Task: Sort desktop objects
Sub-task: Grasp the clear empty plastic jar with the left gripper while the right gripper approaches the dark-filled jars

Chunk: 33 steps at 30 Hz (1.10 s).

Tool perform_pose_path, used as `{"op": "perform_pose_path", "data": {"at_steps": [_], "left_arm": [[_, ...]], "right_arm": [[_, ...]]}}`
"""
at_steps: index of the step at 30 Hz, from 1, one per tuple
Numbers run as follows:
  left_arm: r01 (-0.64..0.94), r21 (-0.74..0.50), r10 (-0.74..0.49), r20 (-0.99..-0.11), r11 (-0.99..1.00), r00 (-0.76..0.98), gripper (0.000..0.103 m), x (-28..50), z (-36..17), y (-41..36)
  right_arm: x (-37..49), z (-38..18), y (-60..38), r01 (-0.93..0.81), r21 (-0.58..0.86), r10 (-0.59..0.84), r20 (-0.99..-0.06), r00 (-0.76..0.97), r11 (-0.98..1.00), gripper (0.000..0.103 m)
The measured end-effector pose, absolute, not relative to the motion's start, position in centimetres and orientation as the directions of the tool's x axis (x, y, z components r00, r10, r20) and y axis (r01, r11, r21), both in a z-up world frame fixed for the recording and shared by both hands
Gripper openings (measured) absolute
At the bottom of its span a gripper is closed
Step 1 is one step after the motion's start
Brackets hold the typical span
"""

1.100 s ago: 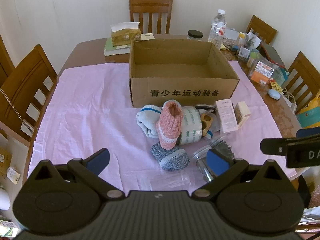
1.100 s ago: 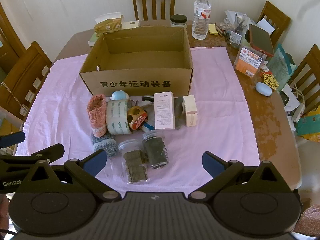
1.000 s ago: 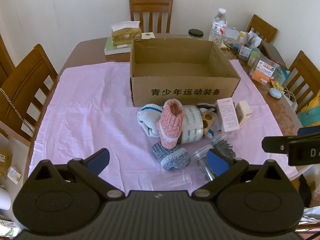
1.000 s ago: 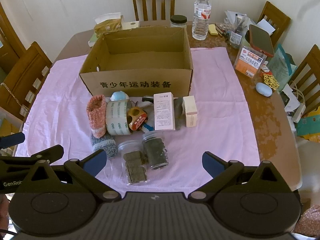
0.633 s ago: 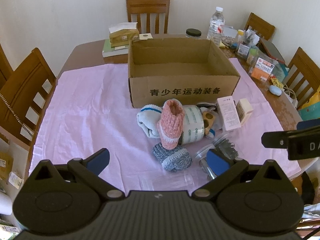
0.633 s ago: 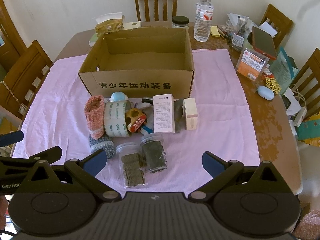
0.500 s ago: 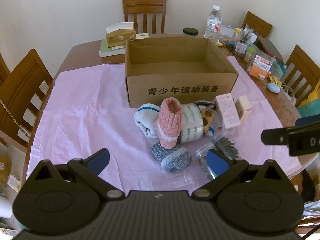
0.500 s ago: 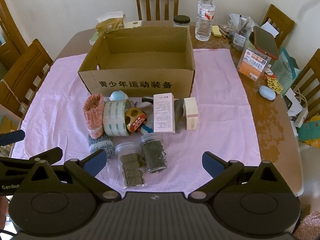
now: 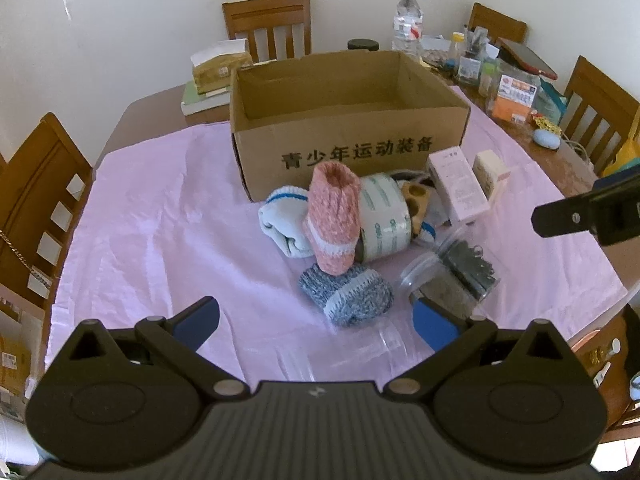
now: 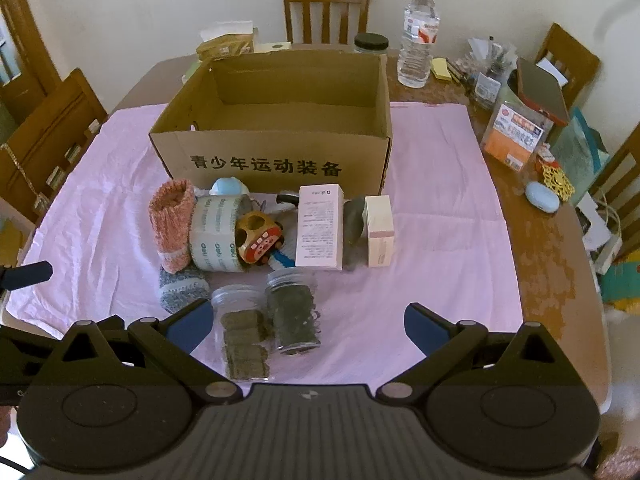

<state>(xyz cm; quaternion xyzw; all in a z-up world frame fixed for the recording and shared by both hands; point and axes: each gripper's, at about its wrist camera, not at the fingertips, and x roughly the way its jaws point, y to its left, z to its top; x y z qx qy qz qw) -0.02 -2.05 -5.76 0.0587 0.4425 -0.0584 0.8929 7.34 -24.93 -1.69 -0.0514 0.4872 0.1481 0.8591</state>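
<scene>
An open cardboard box (image 9: 352,148) (image 10: 276,160) stands on a pink cloth. In front of it lies a pile: a pink sock roll (image 9: 334,220) (image 10: 170,220), a white sock roll (image 9: 280,220), a grey sock roll (image 9: 348,294), a tape roll (image 10: 216,236), a wooden toy (image 10: 260,238), a pink carton (image 10: 320,232), a small cream box (image 10: 379,230) and two clear jars (image 10: 244,336) (image 10: 294,314). My left gripper (image 9: 316,322) is open and empty, just short of the grey sock. My right gripper (image 10: 306,326) is open and empty over the jars.
A water bottle (image 10: 418,32), a dark-lidded jar (image 10: 371,42), a tissue box (image 9: 220,66) and assorted clutter (image 10: 516,120) stand behind and right of the box. Wooden chairs (image 9: 268,24) surround the table. The cloth's left part (image 9: 160,232) holds no objects.
Both grippers have moved forward and lower toward the pile, which looks larger now. Both stay open and empty. Nothing on the table has moved.
</scene>
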Motion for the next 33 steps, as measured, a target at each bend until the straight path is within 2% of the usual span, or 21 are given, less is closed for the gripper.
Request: {"op": "perform_pose_path", "data": {"at_steps": [6, 12, 21, 27, 33], "left_arm": [[0.171, 0.049, -0.063, -0.805, 0.984, 0.59, 0.102, -0.4, -6.8, -2.6], [0.153, -0.013, -0.099, -0.814, 0.988, 0.572, 0.102, -0.7, -7.9, -2.5], [0.094, -0.018, -0.07, -0.811, 0.995, 0.581, 0.103, -0.9, -9.6, -2.6], [0.058, -0.027, -0.056, -0.814, 0.998, 0.578, 0.102, -1.1, -10.6, -3.1], [-0.008, -0.04, -0.028, -0.819, 0.999, 0.574, 0.102, -0.7, -11.5, -3.3]], "right_arm": [[6.8, -2.7, -25.1, -0.377, 0.027, 0.233, -0.827, 0.512, 0.926, 0.103], [6.2, -3.3, -24.6, -0.448, 0.005, 0.263, -0.815, 0.516, 0.894, 0.103], [6.3, -5.0, -24.7, -0.493, -0.043, 0.246, -0.827, 0.506, 0.869, 0.103], [6.0, -5.6, -25.2, -0.559, 0.012, 0.326, -0.823, 0.465, 0.829, 0.103], [5.7, -5.6, -25.2, -0.606, -0.02, 0.345, -0.807, 0.479, 0.795, 0.103]]}}
